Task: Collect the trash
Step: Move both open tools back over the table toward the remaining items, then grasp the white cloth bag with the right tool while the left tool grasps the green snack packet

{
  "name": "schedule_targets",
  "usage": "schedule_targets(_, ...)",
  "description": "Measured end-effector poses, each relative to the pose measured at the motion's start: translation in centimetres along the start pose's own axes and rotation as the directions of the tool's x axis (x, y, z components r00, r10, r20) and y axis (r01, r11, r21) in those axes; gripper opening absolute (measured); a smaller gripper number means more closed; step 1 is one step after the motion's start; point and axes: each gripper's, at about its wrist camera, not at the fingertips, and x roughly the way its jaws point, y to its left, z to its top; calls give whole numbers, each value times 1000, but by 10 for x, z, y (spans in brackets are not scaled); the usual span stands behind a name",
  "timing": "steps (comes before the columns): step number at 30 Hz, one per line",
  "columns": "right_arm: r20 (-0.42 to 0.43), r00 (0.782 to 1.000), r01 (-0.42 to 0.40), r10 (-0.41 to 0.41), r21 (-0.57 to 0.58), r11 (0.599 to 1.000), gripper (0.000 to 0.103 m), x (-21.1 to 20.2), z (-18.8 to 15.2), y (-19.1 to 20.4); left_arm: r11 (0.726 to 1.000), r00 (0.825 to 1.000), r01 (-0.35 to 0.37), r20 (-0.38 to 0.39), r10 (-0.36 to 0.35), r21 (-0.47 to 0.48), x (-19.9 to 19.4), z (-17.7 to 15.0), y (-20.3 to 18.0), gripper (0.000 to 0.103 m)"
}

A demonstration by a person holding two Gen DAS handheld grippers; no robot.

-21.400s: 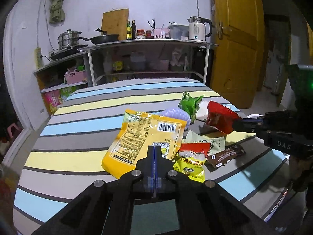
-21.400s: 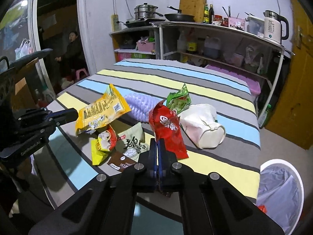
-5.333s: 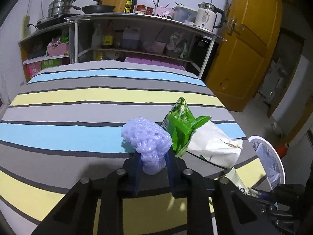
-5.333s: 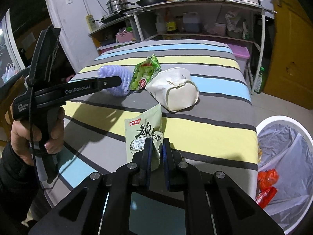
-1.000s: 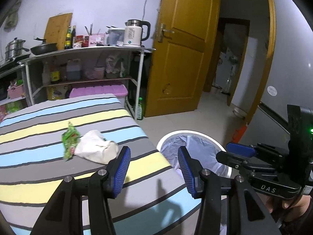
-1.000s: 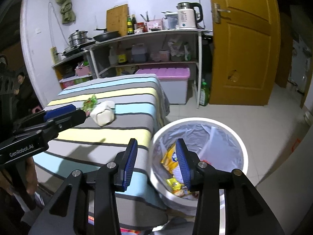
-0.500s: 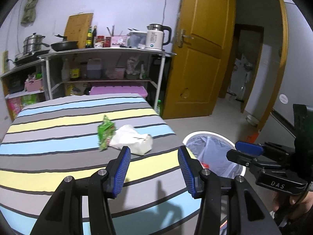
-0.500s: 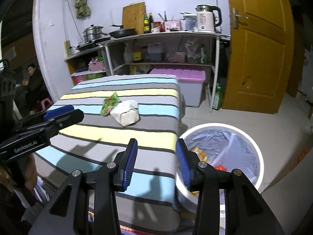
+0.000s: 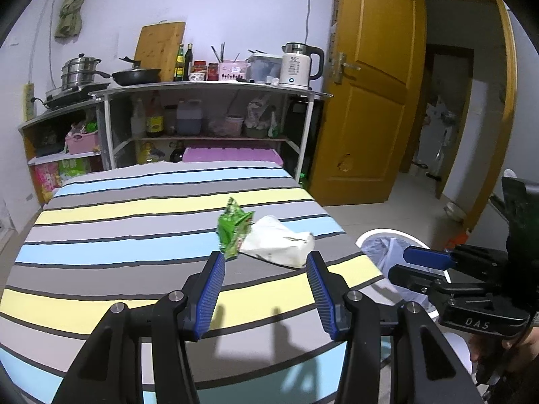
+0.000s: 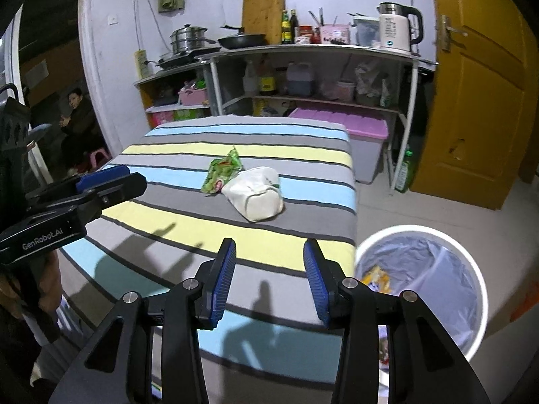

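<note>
A green snack wrapper (image 9: 233, 227) (image 10: 223, 169) and a crumpled white bag (image 9: 279, 246) (image 10: 255, 193) lie side by side on the striped table (image 9: 118, 235) (image 10: 188, 225). My left gripper (image 9: 265, 262) hangs open over the table's near edge, short of the two, with nothing between its fingers. My right gripper (image 10: 268, 247) is empty too, its jaws still opening, over the table's corner beside the white bin (image 10: 471, 303). That bin, lined with a clear bag, holds several wrappers (image 10: 379, 281). In the left wrist view the right gripper (image 9: 417, 266) reaches in from the right, in front of the bin (image 9: 380, 245).
Kitchen shelves (image 9: 209, 87) with pots, bottles and a kettle (image 9: 296, 64) stand behind the table. A yellow door (image 9: 370, 101) is at the right. A person (image 10: 75, 124) sits in the doorway at the far left. A purple-lidded box (image 10: 357, 124) is under the shelves.
Both grippers have swung back from the bin toward the table. The green wrapper and white bag have come nearer the middle of both views. The right jaws stand a little wider.
</note>
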Motion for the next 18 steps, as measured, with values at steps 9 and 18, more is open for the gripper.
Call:
schedule_targets(9,-45,999,-31,29,-60,998,53,45,20,9,1000,999,-14,-30,13,-21,16,2,23,50)
schedule_targets(18,-105,993,-58,47,-105,993,54,91,32,6,999,999,-7,-51,5,-34,33,10,35,50)
